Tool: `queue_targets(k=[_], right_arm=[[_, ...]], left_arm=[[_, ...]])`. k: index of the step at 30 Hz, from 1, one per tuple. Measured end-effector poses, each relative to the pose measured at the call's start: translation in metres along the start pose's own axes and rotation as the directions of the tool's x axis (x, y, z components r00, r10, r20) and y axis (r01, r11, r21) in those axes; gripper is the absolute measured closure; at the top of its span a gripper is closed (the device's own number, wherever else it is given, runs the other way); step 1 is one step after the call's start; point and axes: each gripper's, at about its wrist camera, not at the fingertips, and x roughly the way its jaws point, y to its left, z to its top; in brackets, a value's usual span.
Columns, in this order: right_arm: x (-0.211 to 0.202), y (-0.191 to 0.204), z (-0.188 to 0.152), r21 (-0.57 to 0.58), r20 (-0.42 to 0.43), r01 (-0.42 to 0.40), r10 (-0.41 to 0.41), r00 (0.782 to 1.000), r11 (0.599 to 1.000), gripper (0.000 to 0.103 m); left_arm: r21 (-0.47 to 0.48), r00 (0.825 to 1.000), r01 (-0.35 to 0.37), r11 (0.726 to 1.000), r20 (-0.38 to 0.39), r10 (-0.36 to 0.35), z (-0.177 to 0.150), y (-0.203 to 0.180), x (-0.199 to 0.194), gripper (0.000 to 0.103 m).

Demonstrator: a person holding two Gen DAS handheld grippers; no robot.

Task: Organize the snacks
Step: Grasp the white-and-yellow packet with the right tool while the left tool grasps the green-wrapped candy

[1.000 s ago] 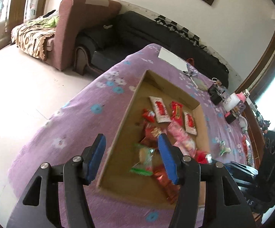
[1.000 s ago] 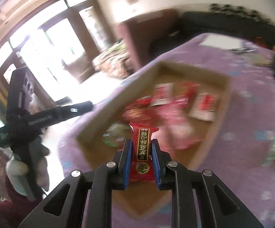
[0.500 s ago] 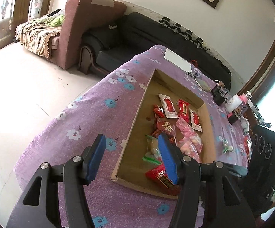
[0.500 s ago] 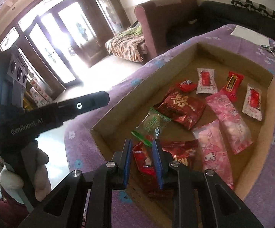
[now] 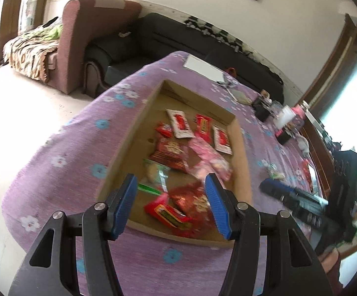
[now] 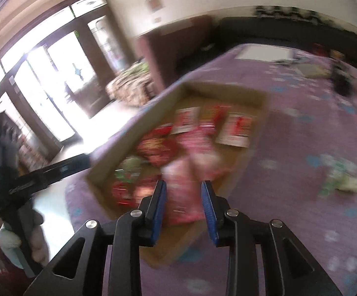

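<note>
A shallow cardboard box lies on the purple flowered tablecloth and holds several snack packets, red, pink and green. A red packet lies at the box's near end. My left gripper is open and empty, above the box's near edge. My right gripper is open and empty above the box's near right corner; the view is blurred. It also shows in the left wrist view, to the right of the box. A green and white snack lies on the cloth to the right of the box.
A white sheet, a black item, a white cup and small things stand at the table's far end. Sofas stand beyond the table. The floor drops away on the left.
My right gripper has opened and let go of the red packet, which now lies at the box's near end. The right gripper has drawn back to the right.
</note>
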Motion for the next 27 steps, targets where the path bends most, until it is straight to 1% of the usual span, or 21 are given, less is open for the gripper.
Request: queue_targets(k=[3,5,9,11,13,15,17,19,21,22,23,25,27], right_arm=[[-0.022,-0.047,-0.003,0.087,0.031,0.084,-0.087,0.996,0.993,0.072],[-0.038,-0.078,-0.006,0.143,0.047,0.146,-0.154,0.987,0.979,0.072],[-0.057,-0.133,-0.008,0.249,0.065,0.265,-0.289,0.955,0.932,0.070],[-0.063,-0.163,-0.011,0.320,0.055,0.285,-0.318,0.947,0.904,0.069],[-0.065,-0.185,-0.014,0.375,0.039,0.290,-0.328,0.944,0.880,0.069],[-0.064,-0.205,-0.017,0.421,0.023,0.278,-0.316,0.948,0.864,0.069],[-0.060,-0.212,-0.018,0.447,0.019,0.262,-0.302,0.953,0.855,0.069],[-0.058,-0.212,-0.012,0.452,0.037,0.260,-0.309,0.950,0.854,0.069],[-0.055,-0.211,-0.003,0.425,0.051,0.278,-0.330,0.943,0.862,0.069],[-0.048,-0.211,0.004,0.402,0.052,0.276,-0.323,0.945,0.873,0.069],[-0.044,-0.212,0.007,0.384,0.048,0.259,-0.299,0.953,0.886,0.069],[-0.028,-0.213,0.012,0.347,0.006,0.214,-0.230,0.973,0.913,0.069],[-0.018,-0.213,0.010,0.322,-0.037,0.174,-0.171,0.985,0.931,0.069]], left_arm=[[0.021,1.000,0.012,1.000,-0.004,-0.012,-0.002,-0.013,0.000,0.047],[0.034,1.000,0.024,0.999,-0.009,-0.023,-0.003,-0.022,0.001,0.047],[0.078,0.999,0.040,0.996,-0.020,-0.039,-0.005,-0.041,0.002,0.047],[0.089,0.999,0.044,0.995,-0.027,-0.042,-0.006,-0.047,0.004,0.047],[0.094,0.998,0.048,0.994,-0.036,-0.045,-0.007,-0.051,0.005,0.047],[0.095,0.998,0.050,0.994,-0.044,-0.046,-0.007,-0.054,0.007,0.047],[0.097,0.998,0.051,0.994,-0.053,-0.046,-0.008,-0.058,0.010,0.047],[0.100,0.997,0.051,0.994,-0.061,-0.045,-0.009,-0.062,0.011,0.047],[0.104,0.997,0.053,0.993,-0.068,-0.046,-0.009,-0.065,0.012,0.047],[0.110,0.996,0.054,0.992,-0.070,-0.046,-0.010,-0.068,0.012,0.047],[0.114,0.996,0.055,0.992,-0.071,-0.047,-0.010,-0.070,0.012,0.047],[0.124,0.996,0.058,0.991,-0.073,-0.049,-0.011,-0.075,0.011,0.047],[0.134,0.996,0.061,0.989,-0.075,-0.051,-0.011,-0.078,0.011,0.047]])
